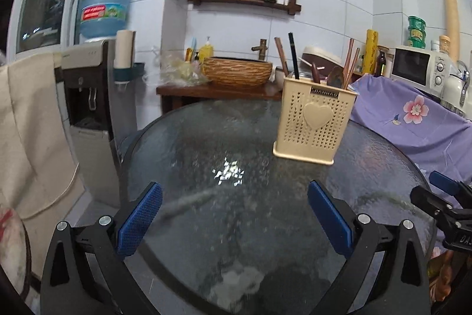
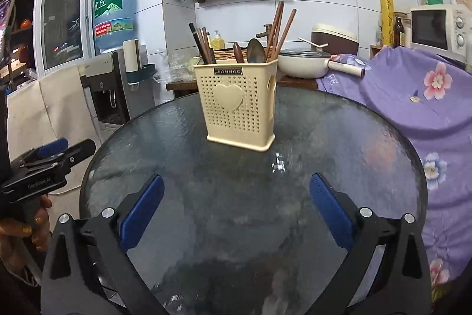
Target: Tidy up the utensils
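Note:
A cream perforated utensil holder (image 1: 315, 117) with a heart on its front stands on the round dark glass table (image 1: 206, 138). It holds wooden chopsticks (image 2: 278, 28), dark chopsticks (image 2: 200, 45) and wooden spoons (image 2: 255, 50). The holder also shows in the right wrist view (image 2: 240, 105), at the table's far middle. My left gripper (image 1: 234, 197) is open and empty over the near table, left of the holder. My right gripper (image 2: 236, 191) is open and empty, near the front of the table facing the holder. Each gripper shows at the edge of the other's view.
A purple flowered cloth (image 2: 413, 108) covers something at the table's right. A water dispenser (image 1: 88, 96) and a beige cloth (image 1: 32, 123) stand at the left. Behind the table are a wooden counter with a woven basin (image 1: 237, 71), a white pan (image 2: 306, 62) and a microwave (image 1: 421, 68).

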The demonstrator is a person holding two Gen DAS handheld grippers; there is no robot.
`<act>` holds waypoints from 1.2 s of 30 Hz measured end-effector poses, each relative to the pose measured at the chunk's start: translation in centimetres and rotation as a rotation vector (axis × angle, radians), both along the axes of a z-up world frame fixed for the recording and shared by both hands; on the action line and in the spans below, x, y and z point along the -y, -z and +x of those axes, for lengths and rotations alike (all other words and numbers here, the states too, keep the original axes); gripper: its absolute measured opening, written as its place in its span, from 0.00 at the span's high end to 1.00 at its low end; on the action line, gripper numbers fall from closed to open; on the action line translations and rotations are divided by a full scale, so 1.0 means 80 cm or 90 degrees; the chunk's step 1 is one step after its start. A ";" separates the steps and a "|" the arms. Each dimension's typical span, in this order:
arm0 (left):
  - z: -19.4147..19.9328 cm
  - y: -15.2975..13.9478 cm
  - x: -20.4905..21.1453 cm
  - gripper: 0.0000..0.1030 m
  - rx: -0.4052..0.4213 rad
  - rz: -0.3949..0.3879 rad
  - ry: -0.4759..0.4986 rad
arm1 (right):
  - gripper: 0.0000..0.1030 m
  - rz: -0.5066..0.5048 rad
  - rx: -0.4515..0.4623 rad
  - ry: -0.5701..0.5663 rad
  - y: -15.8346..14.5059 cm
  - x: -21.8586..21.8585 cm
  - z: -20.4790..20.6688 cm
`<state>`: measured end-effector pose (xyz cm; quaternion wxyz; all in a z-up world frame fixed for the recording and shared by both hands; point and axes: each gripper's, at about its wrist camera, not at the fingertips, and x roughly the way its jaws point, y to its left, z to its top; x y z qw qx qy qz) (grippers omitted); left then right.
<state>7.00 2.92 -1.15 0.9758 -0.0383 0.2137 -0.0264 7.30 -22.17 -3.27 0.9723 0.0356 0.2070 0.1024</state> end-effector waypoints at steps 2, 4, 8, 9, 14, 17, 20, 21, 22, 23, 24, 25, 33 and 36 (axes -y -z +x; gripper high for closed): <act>-0.013 0.004 0.001 0.06 -0.001 0.002 -0.002 | 0.06 0.009 0.008 0.004 0.003 0.004 -0.018; -0.025 0.003 0.004 0.06 0.013 0.006 0.002 | 0.06 0.008 0.012 0.013 0.003 0.006 -0.029; -0.047 -0.006 0.015 0.06 0.042 0.017 0.017 | 0.06 0.019 0.039 0.017 -0.002 0.013 -0.054; -0.053 -0.008 0.017 0.06 0.048 0.021 0.016 | 0.06 0.020 0.042 0.017 -0.005 0.012 -0.058; -0.076 -0.010 0.030 0.06 0.056 0.019 0.039 | 0.06 0.017 0.063 0.022 -0.012 0.010 -0.081; -0.086 -0.010 0.031 0.06 0.056 0.015 0.046 | 0.06 0.015 0.063 0.021 -0.013 0.008 -0.089; -0.093 -0.010 0.031 0.06 0.059 0.012 0.043 | 0.06 0.017 0.064 0.023 -0.014 0.007 -0.094; -0.094 -0.010 0.031 0.06 0.059 0.013 0.041 | 0.06 0.018 0.064 0.022 -0.014 0.007 -0.095; -0.096 -0.011 0.031 0.06 0.058 0.015 0.040 | 0.06 0.020 0.064 0.021 -0.014 0.007 -0.097; -0.099 -0.010 0.030 0.06 0.058 0.016 0.040 | 0.06 0.020 0.064 0.021 -0.015 0.007 -0.098; -0.102 -0.011 0.029 0.06 0.059 0.016 0.040 | 0.06 0.020 0.065 0.020 -0.015 0.006 -0.100; -0.104 -0.011 0.029 0.06 0.061 0.016 0.037 | 0.06 0.020 0.066 0.020 -0.015 0.005 -0.102; -0.119 -0.014 0.029 0.06 0.064 0.019 0.037 | 0.06 0.017 0.067 0.020 -0.019 0.004 -0.113; -0.124 -0.016 0.030 0.06 0.068 0.016 0.039 | 0.06 0.017 0.071 0.025 -0.019 0.005 -0.119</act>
